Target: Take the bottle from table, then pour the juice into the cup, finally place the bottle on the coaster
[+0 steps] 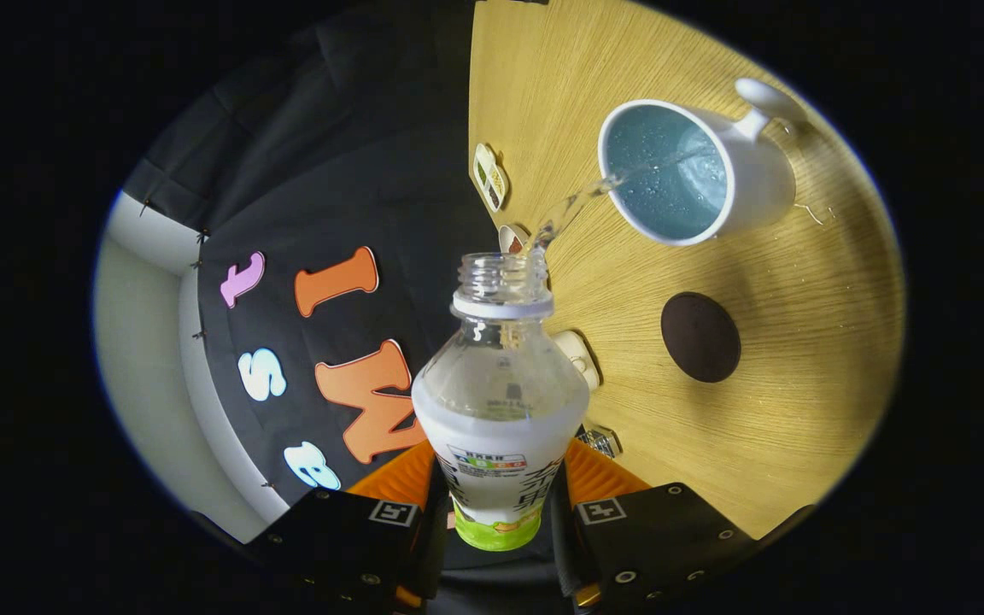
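Two fingers of the claw [499, 521] press on the lower body of the juice bottle [499, 410], one to each side of its label, so the claw is closed around it and carries it. Bottle is uncapped and tipped over; its open neck points away from the fingers toward the white mug [697, 171]. A thin clear stream [573, 205] leaves the bottle mouth and arcs into the mug's opening. Mug has a pale blue inside, wet with drops; its handle sits on the far side from the bottle. Mug stands on the wooden worktop [782, 410]. Round dark coaster [700, 336] lies bare on the worktop, near the mug and between it and the claw's right finger. Several small items lie along the worktop edge just beyond the bottle neck: a flat pale tag-like piece [489, 176], a pale rounded object [579, 357], a small metallic piece [601, 441]; too small to identify. Judgement: pouring step is in hand; bottle taken, cup filling, placing not yet done. Liquid level in the bottle is hard to read. Next move calls for righting the bottle so the stream stops cleanly, then carrying it across to the coaster and setting its base down centred and upright before the fingers let go.
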Demonstrator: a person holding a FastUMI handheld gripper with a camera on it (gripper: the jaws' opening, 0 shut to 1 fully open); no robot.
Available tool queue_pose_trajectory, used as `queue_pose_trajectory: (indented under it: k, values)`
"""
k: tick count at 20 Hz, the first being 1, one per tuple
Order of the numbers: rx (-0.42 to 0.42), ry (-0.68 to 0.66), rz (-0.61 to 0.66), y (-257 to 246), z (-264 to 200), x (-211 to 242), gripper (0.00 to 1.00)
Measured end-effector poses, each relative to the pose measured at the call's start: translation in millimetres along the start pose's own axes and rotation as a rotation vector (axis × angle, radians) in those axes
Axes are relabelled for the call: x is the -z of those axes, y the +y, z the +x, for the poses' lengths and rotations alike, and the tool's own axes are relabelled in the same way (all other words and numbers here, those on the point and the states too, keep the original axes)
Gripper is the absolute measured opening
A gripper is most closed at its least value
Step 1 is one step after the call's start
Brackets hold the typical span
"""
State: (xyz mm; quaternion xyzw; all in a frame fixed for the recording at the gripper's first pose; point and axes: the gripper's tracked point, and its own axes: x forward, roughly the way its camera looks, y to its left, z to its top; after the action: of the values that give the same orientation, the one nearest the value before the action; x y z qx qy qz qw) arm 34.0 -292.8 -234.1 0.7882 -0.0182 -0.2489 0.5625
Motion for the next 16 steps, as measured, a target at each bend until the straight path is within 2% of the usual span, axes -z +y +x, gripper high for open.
queue_pose_trajectory:
  k: [16]
  values:
    - [0.012, -0.011, 0.082, 10.1, -1.9, -8.6, 0.53]
